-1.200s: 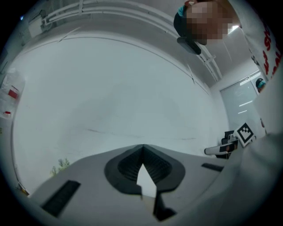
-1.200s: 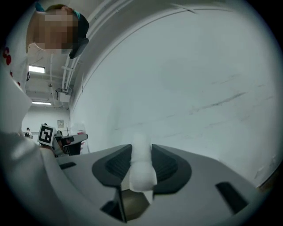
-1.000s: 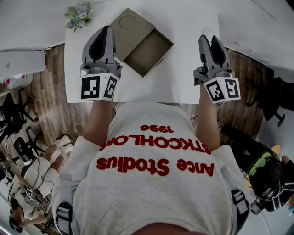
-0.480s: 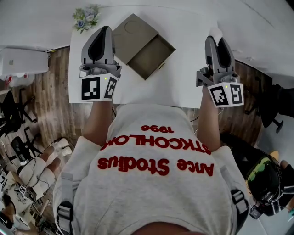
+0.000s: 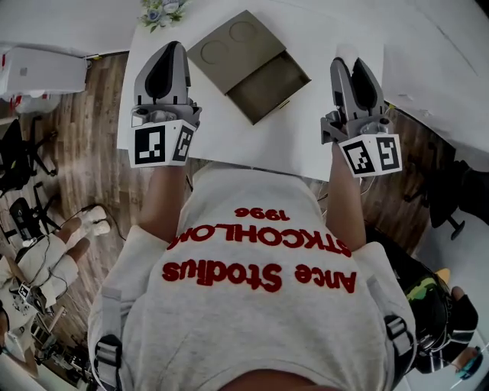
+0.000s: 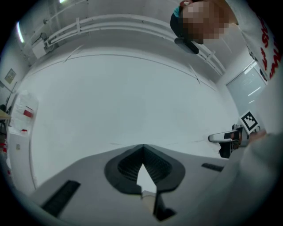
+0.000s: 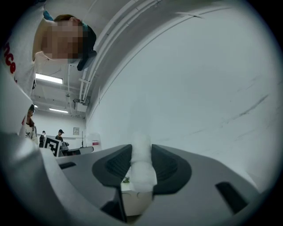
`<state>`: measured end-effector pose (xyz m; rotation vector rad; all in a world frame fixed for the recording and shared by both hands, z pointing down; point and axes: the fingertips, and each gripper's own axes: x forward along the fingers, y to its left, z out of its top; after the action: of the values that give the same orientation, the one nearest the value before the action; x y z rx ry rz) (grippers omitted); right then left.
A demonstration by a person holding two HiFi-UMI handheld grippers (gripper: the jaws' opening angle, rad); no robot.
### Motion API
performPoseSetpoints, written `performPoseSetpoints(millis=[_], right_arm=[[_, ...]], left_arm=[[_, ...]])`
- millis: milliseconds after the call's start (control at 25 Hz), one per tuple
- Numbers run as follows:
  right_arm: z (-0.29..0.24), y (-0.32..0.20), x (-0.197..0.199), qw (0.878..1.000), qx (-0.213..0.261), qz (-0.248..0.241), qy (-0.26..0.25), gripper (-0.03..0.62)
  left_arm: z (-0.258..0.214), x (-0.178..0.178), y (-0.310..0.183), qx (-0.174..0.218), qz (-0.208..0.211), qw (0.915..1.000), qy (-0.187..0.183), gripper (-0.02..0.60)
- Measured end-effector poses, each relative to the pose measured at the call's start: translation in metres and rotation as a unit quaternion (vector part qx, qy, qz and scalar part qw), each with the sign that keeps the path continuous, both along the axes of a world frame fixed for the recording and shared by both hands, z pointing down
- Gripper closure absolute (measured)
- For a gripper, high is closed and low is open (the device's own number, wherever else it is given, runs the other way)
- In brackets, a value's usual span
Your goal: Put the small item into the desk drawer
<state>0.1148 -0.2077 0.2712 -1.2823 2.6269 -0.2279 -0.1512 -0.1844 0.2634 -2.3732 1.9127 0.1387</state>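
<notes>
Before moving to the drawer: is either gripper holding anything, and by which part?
Right gripper pinches a small white item by its sides, one end protruding; left gripper shut, empty.

The item (image 7: 140, 163) held between the jaws of the right gripper (image 5: 347, 63) sits so close in that gripper's view that it looks blurry. In the head view only a tiny white bit of it peeks out past the tips. The flowers (image 5: 162, 9) far ahead of the left gripper (image 5: 171, 52) are cut off by the top edge, and the shirt (image 5: 260, 275) hides the table (image 5: 229, 141) edge behind both grippers.
</notes>
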Motion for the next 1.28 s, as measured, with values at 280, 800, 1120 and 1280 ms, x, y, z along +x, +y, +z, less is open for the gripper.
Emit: performPoseSetpoints(millis=[280,800,1120,1280], right_arm=[[0.038,-0.004,-0.047,0.997,-0.044,-0.059,0.020,0.459],[0.172,0.008,-0.098,0.965,-0.160,-0.138,0.158,0.456],[0.240,0.014,-0.106,0.930,-0.206,-0.158,0.259,0.451],[0.258,0.019,-0.106,0.909,-0.219,-0.166,0.312,0.442]], left_arm=[[0.033,-0.019,0.009,-0.033,-0.033,0.9987,0.018,0.577],[0.102,-0.030,0.029,-0.110,-0.059,0.9916,0.035,0.577],[0.128,-0.034,0.039,-0.143,-0.071,0.9866,0.036,0.577],[0.135,-0.033,0.041,-0.149,-0.069,0.9857,0.036,0.575]])
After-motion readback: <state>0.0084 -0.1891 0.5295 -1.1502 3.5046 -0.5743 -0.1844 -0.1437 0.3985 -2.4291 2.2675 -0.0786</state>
